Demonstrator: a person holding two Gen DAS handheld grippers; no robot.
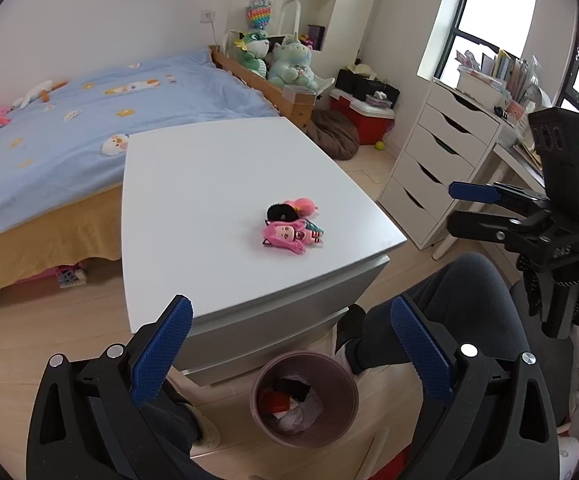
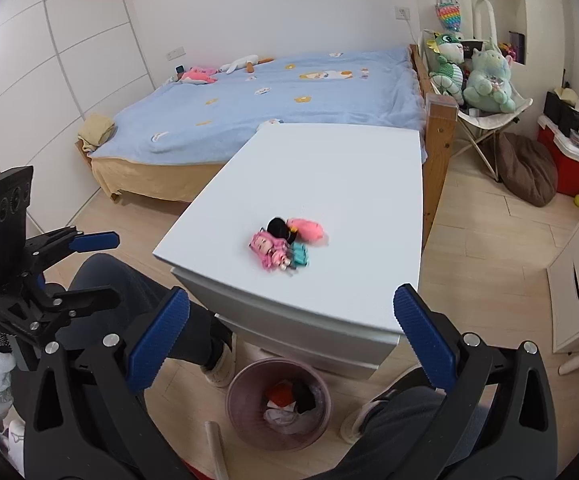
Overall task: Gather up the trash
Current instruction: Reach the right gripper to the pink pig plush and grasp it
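1. A white table [image 1: 217, 184] stands in a bedroom and serves here as the landmark.
2. A small heap of toys [image 1: 293, 226] lies on the table top, toward its near edge: a pink-haired doll [image 2: 269, 250], a black round piece [image 2: 277, 226] touching it, and a pink plush [image 2: 307, 229] just behind.
3. A pink bin [image 1: 304, 398] sits on the wooden floor below the table's near edge. It holds crumpled scraps, something red and something black.
4. The left gripper [image 1: 289, 344] hangs over the floor in front of the table, above the bin, with its blue pads spread wide and nothing between them.
5. The right gripper [image 2: 289, 332] hangs at the table's near edge, also spread wide and empty.
6. A person's dark-trousered legs rest on either side of the bin, in front of the table.
7. A bed [image 2: 273, 96] with a blue cover lies behind the table.
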